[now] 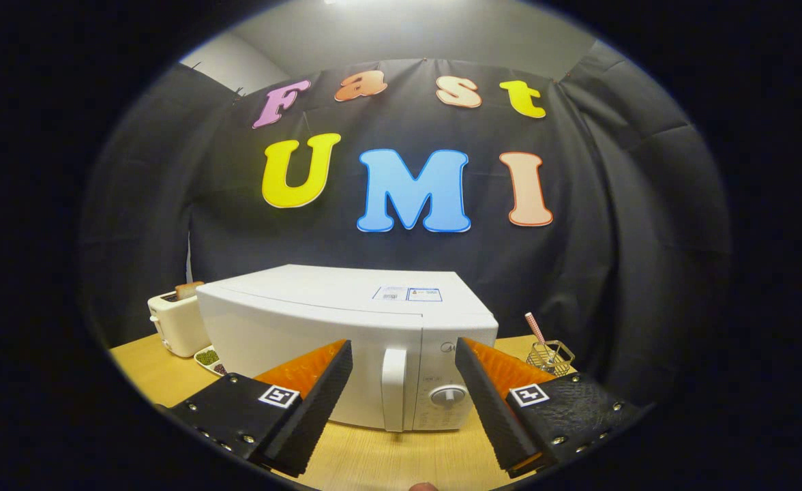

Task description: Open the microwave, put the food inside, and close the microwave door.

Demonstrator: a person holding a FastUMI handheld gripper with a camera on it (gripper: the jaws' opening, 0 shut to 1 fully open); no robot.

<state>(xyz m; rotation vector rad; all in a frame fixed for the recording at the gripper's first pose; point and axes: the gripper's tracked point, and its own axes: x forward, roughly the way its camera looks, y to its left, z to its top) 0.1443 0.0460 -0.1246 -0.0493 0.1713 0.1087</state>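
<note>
From the gripper view, your gripper point(403, 354) is spread wide and grasps nothing. The white microwave point(346, 341) sits on the wooden table point(387, 460) at twelve o'clock from the fingers, door closed, with its vertical door handle point(394, 389) showing in the gap between them and the round dial point(447, 394) just beside the right finger. A toaster point(172, 324) stands at ten o'clock, touching or just beside the microwave. A dish of food point(210, 359) lies before it. A wire holder point(551, 356) sits at two o'clock.

One microwave point(346, 341), one toaster point(172, 326), one wire basket point(552, 356), one dish point(209, 359).
</note>
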